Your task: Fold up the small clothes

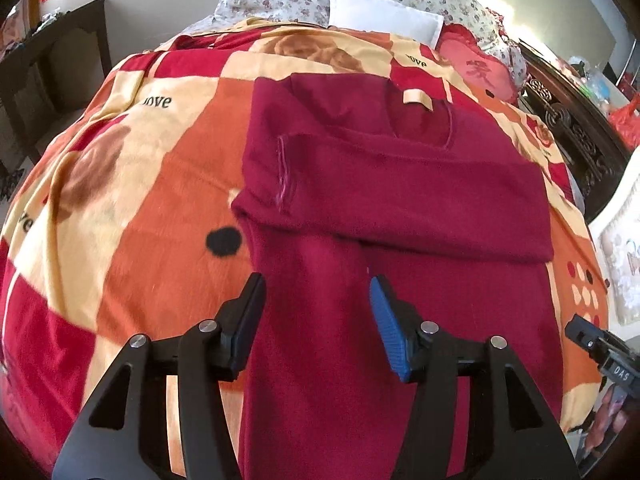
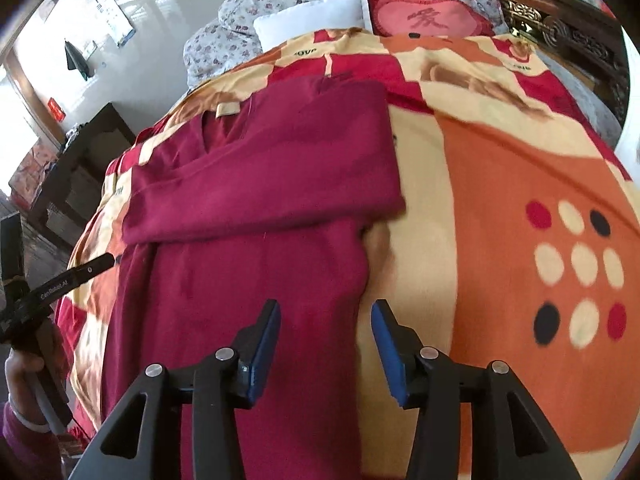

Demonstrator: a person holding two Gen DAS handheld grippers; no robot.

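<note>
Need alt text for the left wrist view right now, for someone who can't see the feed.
A maroon sweater lies on a bed's red, orange and cream blanket, one sleeve folded across its chest below the neck label. The left claw hangs open above the sweater's lower body, nothing between its fingers. A white pillow and floral bedding sit at the far end.

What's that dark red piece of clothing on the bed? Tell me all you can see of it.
The sweater is deep maroon, soft and fuzzy like knit or fleece. It lies flat on the patterned blanket, neckline away from the camera, with a beige label inside the collar. The sleeves look folded across the chest as a band; the lower body runs toward the camera. Nothing grips it.
</note>
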